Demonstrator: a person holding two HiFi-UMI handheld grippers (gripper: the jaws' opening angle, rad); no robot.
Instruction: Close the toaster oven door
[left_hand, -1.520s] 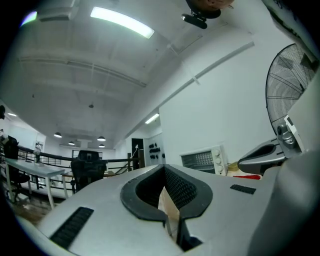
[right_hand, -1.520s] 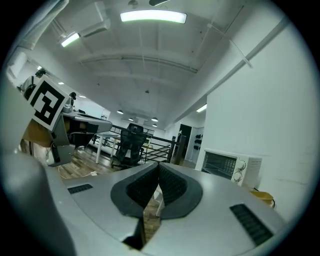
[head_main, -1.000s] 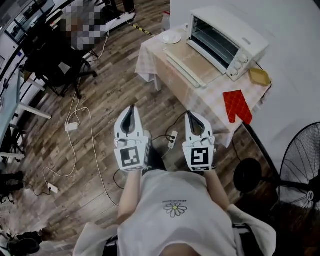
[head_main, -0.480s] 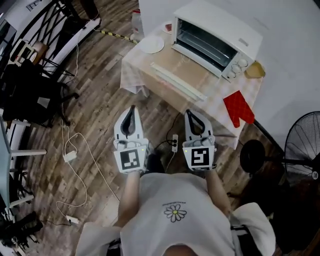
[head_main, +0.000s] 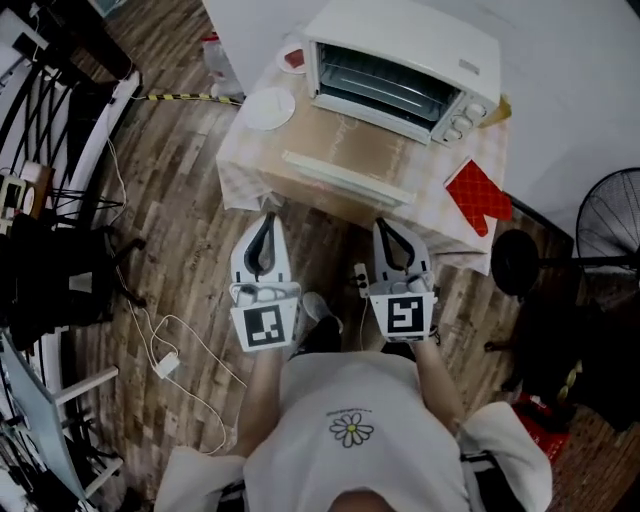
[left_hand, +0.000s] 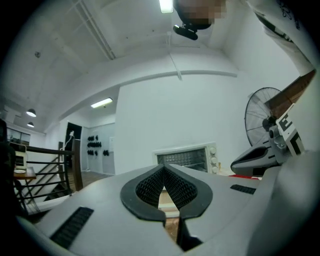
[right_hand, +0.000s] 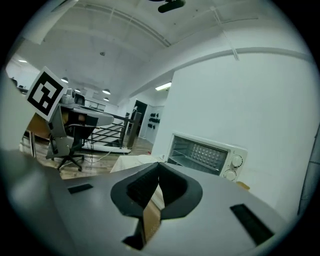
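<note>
Left gripper view: closed, empty left tool (left_hand: 163, 170) mostly hides toaster oven door (head_main: 345, 178); right tool (right_hand: 158, 167) likewise closed.

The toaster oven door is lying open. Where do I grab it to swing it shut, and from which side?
Take the long white handle along the door's free edge, probably near its middle, coming from the front. The door lies flat, hinged at the toaster oven, so that edge faces you and lifts easiest.
</note>
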